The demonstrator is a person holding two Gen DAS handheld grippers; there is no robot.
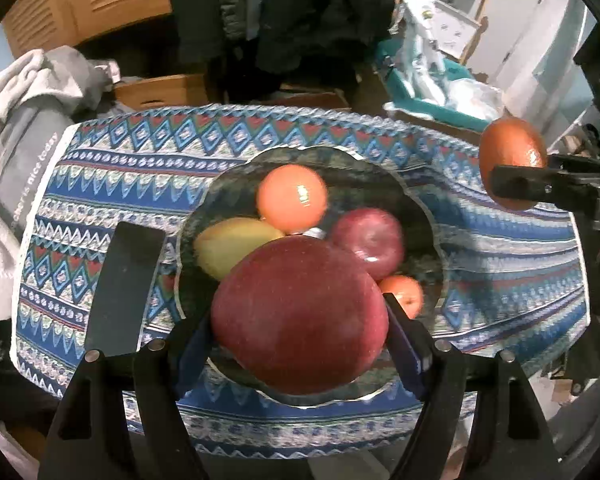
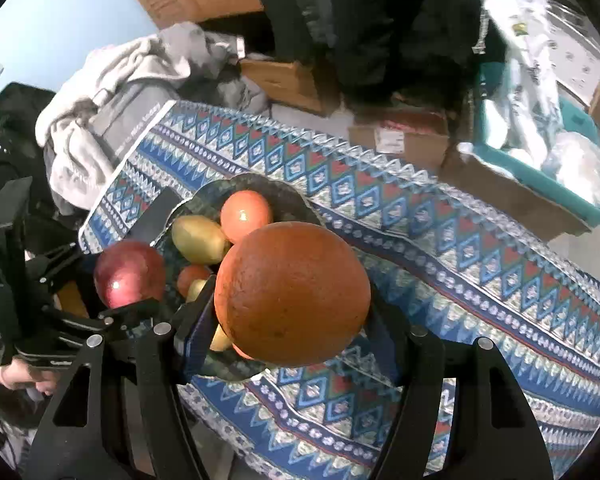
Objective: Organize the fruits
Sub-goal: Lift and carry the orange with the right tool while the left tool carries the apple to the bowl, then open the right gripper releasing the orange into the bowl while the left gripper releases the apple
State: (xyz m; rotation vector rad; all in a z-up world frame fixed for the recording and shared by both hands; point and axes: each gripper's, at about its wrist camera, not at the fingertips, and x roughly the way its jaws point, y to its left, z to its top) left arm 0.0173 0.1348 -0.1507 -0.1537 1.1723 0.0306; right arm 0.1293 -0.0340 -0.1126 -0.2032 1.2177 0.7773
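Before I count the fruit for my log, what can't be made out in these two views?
- Bowl contents: in the left wrist view the held red apple covers the near part; in the right wrist view the held orange covers much of it.
- Small yellowish fruit: mostly hidden behind the right gripper finger.
- Grey bag lettering: blurred and only partly legible.

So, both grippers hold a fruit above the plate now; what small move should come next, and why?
Probably lower the left gripper a little and set its big red apple on the dark scalloped plate. The apple is held over the plate's near side; the round orange in the right gripper can follow.
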